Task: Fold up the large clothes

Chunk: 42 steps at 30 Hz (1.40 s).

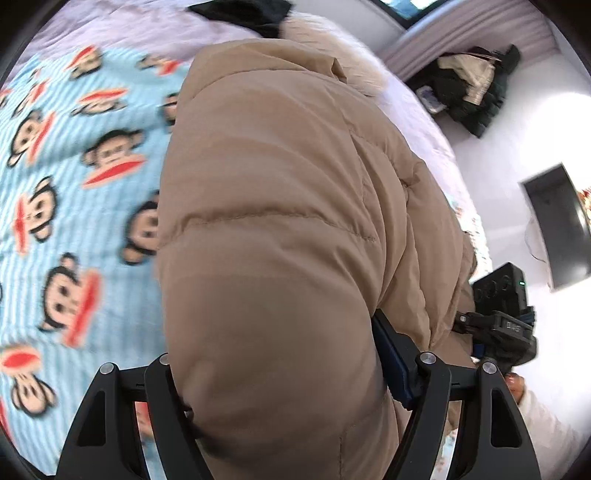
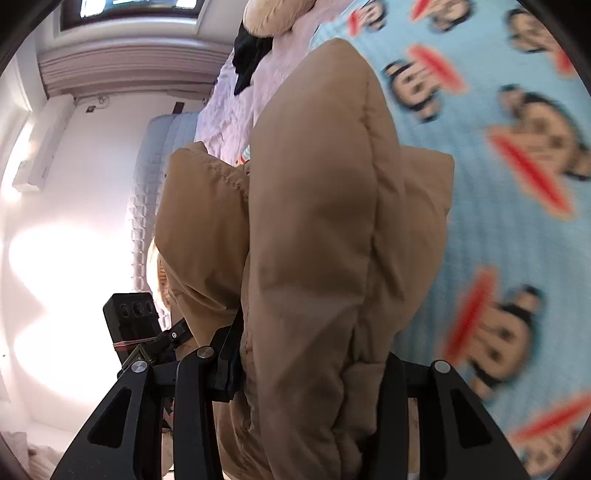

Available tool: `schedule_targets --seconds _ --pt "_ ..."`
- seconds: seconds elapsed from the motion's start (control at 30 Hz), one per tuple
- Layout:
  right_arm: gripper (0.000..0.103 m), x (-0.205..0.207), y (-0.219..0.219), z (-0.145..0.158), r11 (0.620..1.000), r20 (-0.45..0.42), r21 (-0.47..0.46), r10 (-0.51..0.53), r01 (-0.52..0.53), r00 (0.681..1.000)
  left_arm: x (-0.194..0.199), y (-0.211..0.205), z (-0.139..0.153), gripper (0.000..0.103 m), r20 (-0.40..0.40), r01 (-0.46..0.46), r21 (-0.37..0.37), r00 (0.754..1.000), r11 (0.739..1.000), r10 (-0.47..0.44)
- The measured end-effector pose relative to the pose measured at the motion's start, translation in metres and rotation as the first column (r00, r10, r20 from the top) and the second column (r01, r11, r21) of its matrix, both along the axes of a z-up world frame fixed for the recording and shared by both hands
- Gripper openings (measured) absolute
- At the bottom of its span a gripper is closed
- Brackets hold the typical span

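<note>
A tan puffer coat (image 1: pixel 277 184) with a pale fur hood trim (image 1: pixel 332 48) hangs over a light blue blanket printed with monkey faces (image 1: pixel 74 184). My left gripper (image 1: pixel 280 369) is shut on a thick fold of the coat, jaws wide around the padding. In the right wrist view the same coat (image 2: pixel 321 221) bulges up between the jaws of my right gripper (image 2: pixel 310 362), which is shut on another bunched part. The blanket (image 2: pixel 517 184) is blurred. Each view shows the other gripper's body (image 1: pixel 498 314) (image 2: pixel 129 317) close beside the coat.
A black garment (image 1: pixel 243 14) lies on the pale pink sheet (image 1: pixel 147 26) at the far end. Dark clothes are piled (image 1: pixel 469 88) on the white floor beside the bed. A dark flat box (image 1: pixel 557 229) lies on the floor. The quilted mattress edge (image 2: pixel 147 184) faces a white wall.
</note>
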State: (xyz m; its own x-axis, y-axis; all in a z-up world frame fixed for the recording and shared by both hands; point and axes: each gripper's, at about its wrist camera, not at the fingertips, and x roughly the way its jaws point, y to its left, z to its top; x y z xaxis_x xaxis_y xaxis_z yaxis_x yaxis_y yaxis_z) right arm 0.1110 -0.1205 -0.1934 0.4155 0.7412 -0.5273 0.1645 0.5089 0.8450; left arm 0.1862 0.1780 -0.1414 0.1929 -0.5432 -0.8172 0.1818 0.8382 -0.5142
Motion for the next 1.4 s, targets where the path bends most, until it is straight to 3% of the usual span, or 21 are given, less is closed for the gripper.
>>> schedule_targets --seconds 0.1,0.17,0.27,0.33,0.37,0.4,0.5,0.63,0.77,0.8,0.83,0.97,1.13,1.23,1.3,1.4 --pt "0.049 0.017 0.018 -0.016 0.999 -0.068 -0.051 -0.013 0.01 0.998 0.02 0.027 -0.036 0.082 -0.054 -0.043 0.005 0.998 0.999 0.043" --pt "0.053 0.012 0.022 -0.01 0.995 -0.09 -0.096 -0.033 0.025 0.995 0.017 0.04 -0.04 0.082 -0.064 -0.066 -0.012 0.996 0.998 0.065" --pt "0.054 -0.009 0.017 0.022 0.971 -0.071 -0.234 -0.076 0.057 0.995 0.009 0.059 -0.023 0.081 0.007 -0.084 0.071 0.996 0.994 0.084" --pt "0.054 -0.029 0.014 0.056 0.926 0.007 -0.36 -0.115 0.109 0.993 0.003 0.056 0.0 0.081 0.095 -0.093 0.117 0.992 0.989 0.082" --pt "0.054 -0.037 0.001 0.076 0.916 0.053 -0.381 -0.117 0.128 0.992 0.003 0.056 0.011 0.081 0.13 -0.095 0.121 0.988 0.988 0.079" --pt "0.052 -0.045 0.0 0.093 0.912 0.109 -0.383 -0.116 0.15 0.987 0.007 0.057 0.02 0.081 0.164 -0.098 0.119 0.983 0.988 0.078" --pt "0.052 -0.033 0.012 0.11 0.943 0.135 -0.312 -0.08 0.119 0.988 0.037 0.056 0.034 0.081 0.214 -0.107 0.105 0.973 0.989 0.083" --pt "0.052 0.008 0.033 0.082 0.948 0.022 -0.311 -0.059 0.063 0.998 0.059 0.035 0.025 0.081 0.211 -0.123 0.155 0.973 0.98 0.089" --pt "0.051 0.024 0.025 0.043 0.975 -0.052 -0.194 -0.119 0.107 0.992 0.067 0.012 0.014 0.081 0.181 -0.12 0.182 0.98 0.976 0.087" --pt "0.021 0.026 0.028 0.038 0.978 -0.053 -0.17 -0.131 0.12 0.99 0.066 0.008 0.011 0.081 0.181 -0.119 0.193 0.98 0.974 0.084" --pt "0.004 0.022 0.028 0.034 0.98 -0.056 -0.152 -0.138 0.128 0.989 0.066 0.0 0.008 0.081 0.182 -0.109 0.207 0.981 0.972 0.071" --pt "0.004 0.0 0.024 0.024 0.961 -0.088 -0.239 -0.164 0.139 0.983 0.058 -0.031 0.003 0.081 0.198 -0.047 0.265 0.98 0.963 -0.007" --pt "0.004 -0.027 0.017 0.006 0.951 -0.144 -0.27 -0.192 0.148 0.971 0.048 -0.057 0.0 0.081 0.224 -0.004 0.348 0.971 0.938 -0.079" --pt "0.006 -0.039 0.014 0.019 0.946 -0.14 -0.278 -0.213 0.168 0.967 0.048 -0.054 0.0 0.081 0.221 -0.002 0.352 0.972 0.936 -0.081" --pt "0.007 -0.049 0.016 0.035 0.93 -0.118 -0.335 -0.202 0.153 0.972 0.048 -0.051 0.0 0.081 0.218 -0.007 0.348 0.973 0.938 -0.073" --pt "0.007 -0.072 0.029 0.068 0.916 -0.028 -0.373 -0.167 0.145 0.985 0.048 -0.051 -0.001 0.081 0.22 -0.01 0.347 0.973 0.938 -0.071"
